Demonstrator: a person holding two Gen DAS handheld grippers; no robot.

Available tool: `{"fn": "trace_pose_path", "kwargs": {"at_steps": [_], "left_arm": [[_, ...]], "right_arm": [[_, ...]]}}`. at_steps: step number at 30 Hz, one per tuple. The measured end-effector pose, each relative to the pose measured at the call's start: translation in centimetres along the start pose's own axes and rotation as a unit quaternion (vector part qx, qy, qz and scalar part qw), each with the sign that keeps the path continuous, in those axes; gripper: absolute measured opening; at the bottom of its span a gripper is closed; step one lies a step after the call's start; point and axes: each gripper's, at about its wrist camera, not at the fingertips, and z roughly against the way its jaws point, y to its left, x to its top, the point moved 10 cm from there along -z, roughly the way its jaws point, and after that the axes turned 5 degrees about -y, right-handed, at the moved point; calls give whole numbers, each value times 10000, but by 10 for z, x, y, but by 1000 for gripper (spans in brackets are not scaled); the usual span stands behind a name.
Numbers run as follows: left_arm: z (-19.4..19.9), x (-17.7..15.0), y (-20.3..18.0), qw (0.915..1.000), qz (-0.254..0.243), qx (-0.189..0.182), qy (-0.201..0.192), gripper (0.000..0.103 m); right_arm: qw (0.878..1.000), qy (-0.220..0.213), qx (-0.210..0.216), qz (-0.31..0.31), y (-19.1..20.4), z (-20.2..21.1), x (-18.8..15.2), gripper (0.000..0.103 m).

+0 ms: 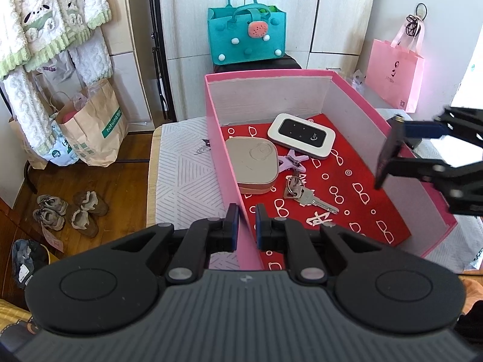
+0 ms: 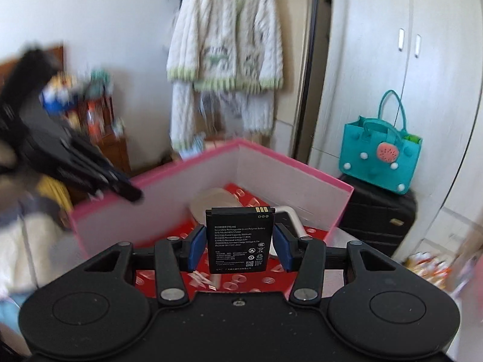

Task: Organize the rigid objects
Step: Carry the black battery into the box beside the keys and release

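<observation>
Left tongs [image 1: 247, 226]: clenched on the near-left wall of the pink box [image 1: 222, 138].
Right tongs [image 2: 238, 246]: grasping a black battery [image 2: 240, 239] upright (label facing the camera) above the box's right side.
Box floor: white router [image 1: 302, 135], beige case [image 1: 253, 164], keys [image 1: 305, 194] on red lining.
Beyond the box's far wall: teal bag [image 1: 246, 34].

From where I stand, white wardrobe doors [image 1: 332, 9] fill twelve o'clock behind a teal felt bag [image 1: 246, 37] on a black suitcase [image 2: 379, 220], with wooden floor [image 1: 126, 157], paper bags [image 1: 96, 129] and shoes [image 1: 71, 211] at nine, daylight at three.
</observation>
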Motion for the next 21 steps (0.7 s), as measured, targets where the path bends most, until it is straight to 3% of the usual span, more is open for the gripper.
{"fn": "trace_pose_path", "kwargs": {"at_steps": [3, 7, 11, 14, 17, 21], "left_arm": [[0, 0, 1, 10000, -27, -43, 61, 10], [0, 0, -2, 9999, -140, 1, 68, 10], [1, 0, -2, 9999, -130, 27, 65, 10], [2, -1, -1, 9999, -113, 26, 76, 10], [2, -1, 0, 10000, -75, 16, 53, 10], [3, -1, -1, 10000, -70, 12, 35, 10]], "right_arm": [[9914, 425, -252, 1216, 2, -14, -3, 54], [9812, 1191, 96, 1516, -7, -38, -9, 54], [9728, 1540, 385, 1687, -2, -57, -20, 54], [9678, 1614, 524, 1859, 5, -69, -26, 49], [9655, 1543, 478, 2044, 8, -74, -25, 54], [9773, 1205, 608, 1633, 4, -58, -9, 56]]}}
